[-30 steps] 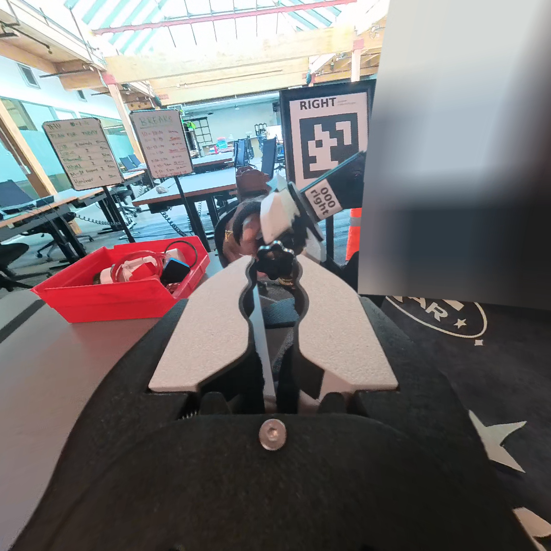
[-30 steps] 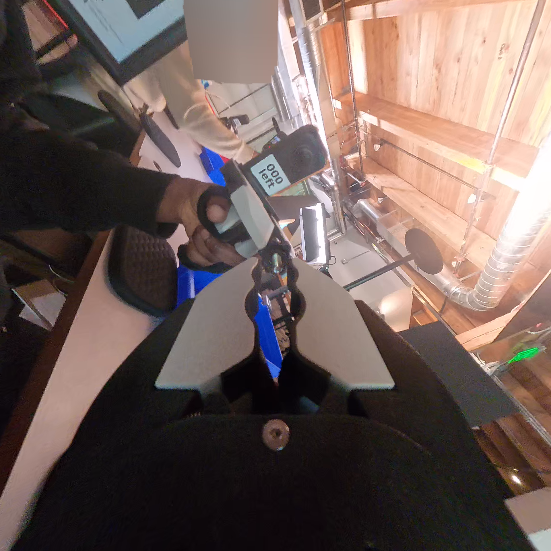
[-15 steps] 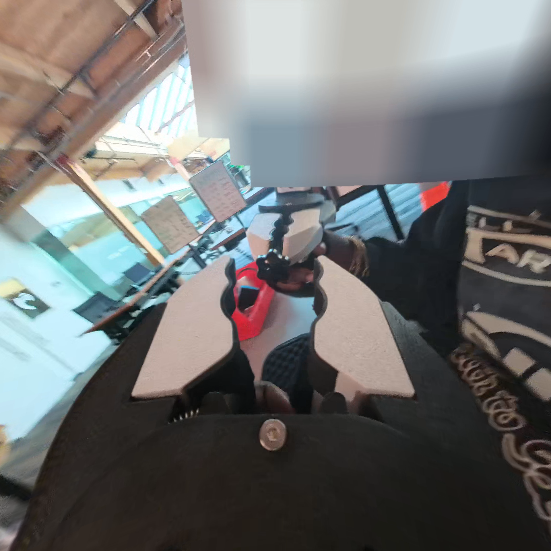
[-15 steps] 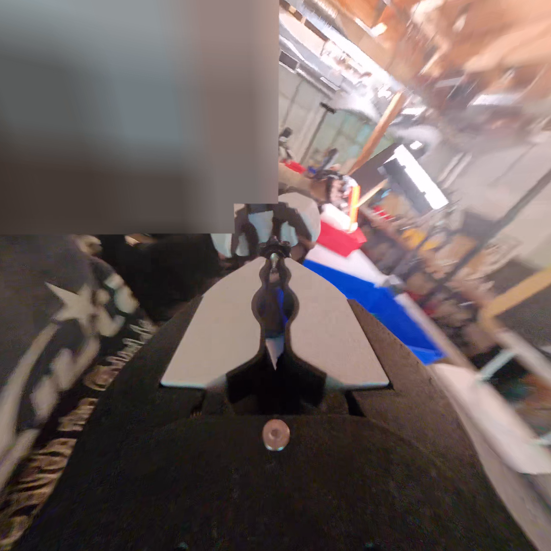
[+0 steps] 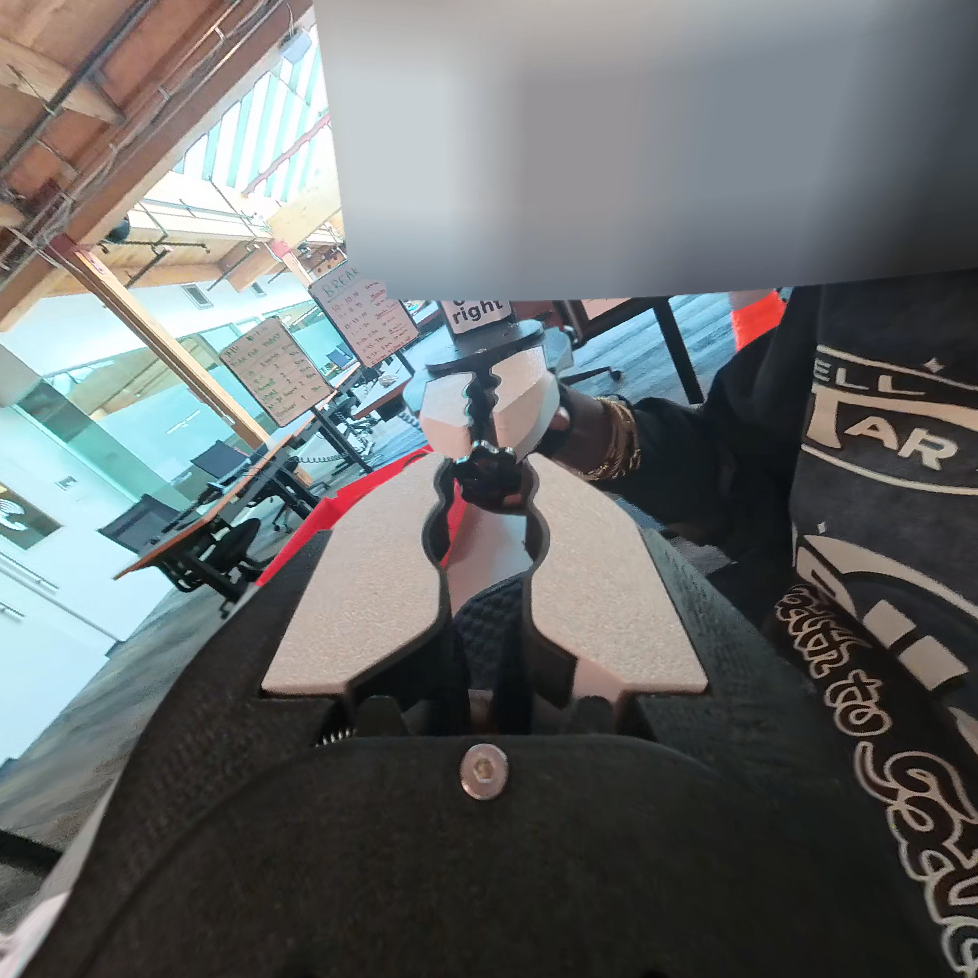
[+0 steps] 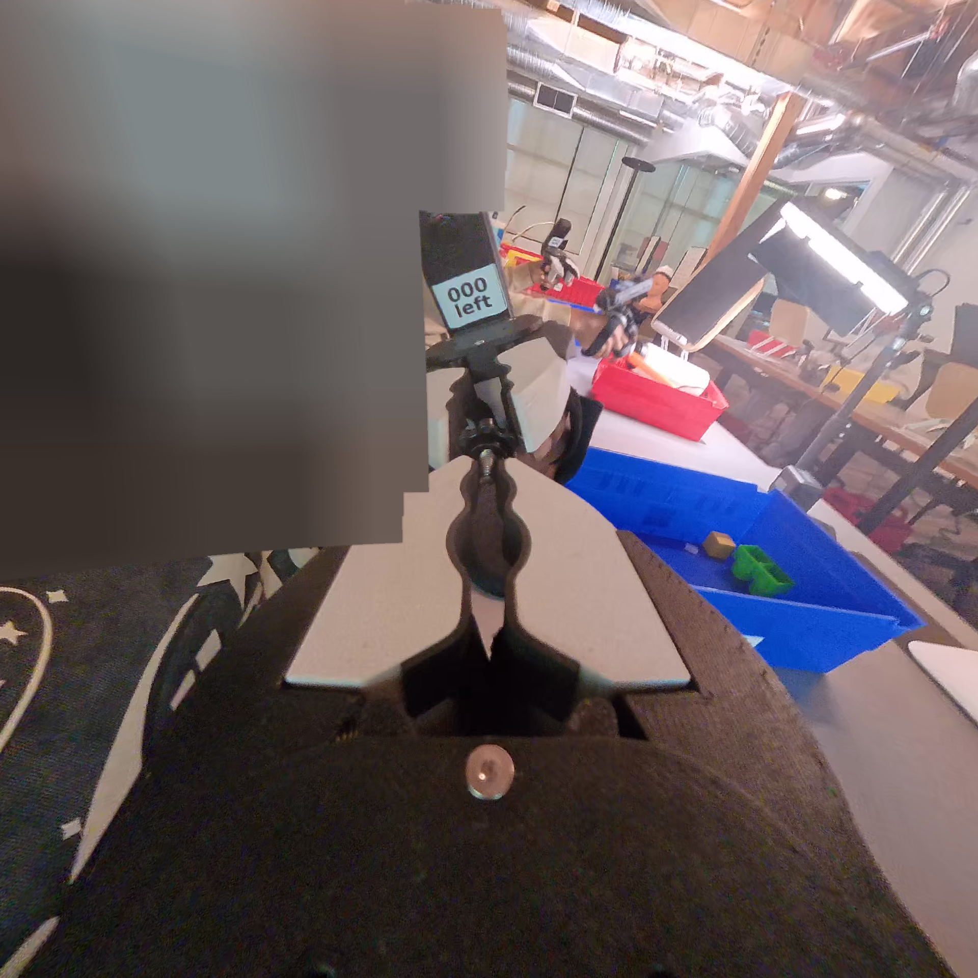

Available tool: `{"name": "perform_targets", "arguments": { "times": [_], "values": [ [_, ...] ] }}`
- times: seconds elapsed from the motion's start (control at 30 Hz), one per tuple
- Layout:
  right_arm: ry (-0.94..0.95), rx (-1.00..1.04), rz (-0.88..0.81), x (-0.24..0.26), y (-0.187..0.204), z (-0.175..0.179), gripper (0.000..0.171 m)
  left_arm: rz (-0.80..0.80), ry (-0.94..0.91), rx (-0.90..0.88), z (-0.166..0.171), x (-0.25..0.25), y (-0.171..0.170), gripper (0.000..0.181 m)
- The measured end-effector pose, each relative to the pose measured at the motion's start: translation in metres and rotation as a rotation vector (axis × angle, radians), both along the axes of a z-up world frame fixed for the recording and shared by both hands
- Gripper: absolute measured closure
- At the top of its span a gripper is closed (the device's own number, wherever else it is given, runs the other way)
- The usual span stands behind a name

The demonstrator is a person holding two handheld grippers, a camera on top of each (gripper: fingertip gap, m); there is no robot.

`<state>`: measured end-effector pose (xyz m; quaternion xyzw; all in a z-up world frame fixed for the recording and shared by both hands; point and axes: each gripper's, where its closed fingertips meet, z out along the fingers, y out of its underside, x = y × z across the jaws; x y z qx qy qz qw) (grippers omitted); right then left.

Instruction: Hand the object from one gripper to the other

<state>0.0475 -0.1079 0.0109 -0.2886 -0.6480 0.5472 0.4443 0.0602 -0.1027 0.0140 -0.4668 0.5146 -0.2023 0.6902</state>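
Presently mid-handover: knob on the right side

1. Grey tabletop [image 6: 661,450], bearing an open blue plastic bin [image 6: 825,635] and, farther off, a red plastic bin [image 6: 656,410]; both well apart from the exchange.
2. Right gripper [image 6: 484,464], grey-fingered, clenched on the threaded stud, probably so the knob head stays offered outward.
3. Left gripper [image 5: 487,463], fingers parted, tips flanking the knob, apparently released.
4. Small black star-shaped knob [image 6: 487,438], held in mid-air between the two facing grippers.

Whether the left pads touch the knob cannot be told; the stud's length is hidden between the fingers.
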Motion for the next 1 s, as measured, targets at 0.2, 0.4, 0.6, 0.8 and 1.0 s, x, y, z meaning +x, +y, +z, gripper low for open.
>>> {"name": "perform_targets", "arguments": {
  "times": [0.2, 0.4, 0.6, 0.8, 1.0],
  "values": [
    [0.302, 0.411, -0.142, 0.004, 0.003, 0.008, 0.146, -0.091, -0.136, -0.206, 0.009, -0.003, -0.003, 0.158],
    [0.493, 0.832, -0.337, 0.003, 0.002, 0.009, 0.149, -0.131, -0.166, -0.343, 0.005, -0.004, 0.0, 0.158],
    [0.506, 0.893, -0.338, 0.002, -0.001, 0.005, 0.16, -0.155, -0.153, -0.37, 0.002, 0.0, -0.004, 0.158],
    [0.445, 0.794, -0.308, 0.001, -0.001, 0.005, 0.165, -0.145, -0.142, -0.279, 0.003, 0.0, -0.004, 0.153],
    [0.188, 0.314, -0.132, 0.002, 0.001, 0.005, 0.165, -0.024, -0.039, -0.012, 0.002, -0.003, -0.001, 0.135]
  ]
}}
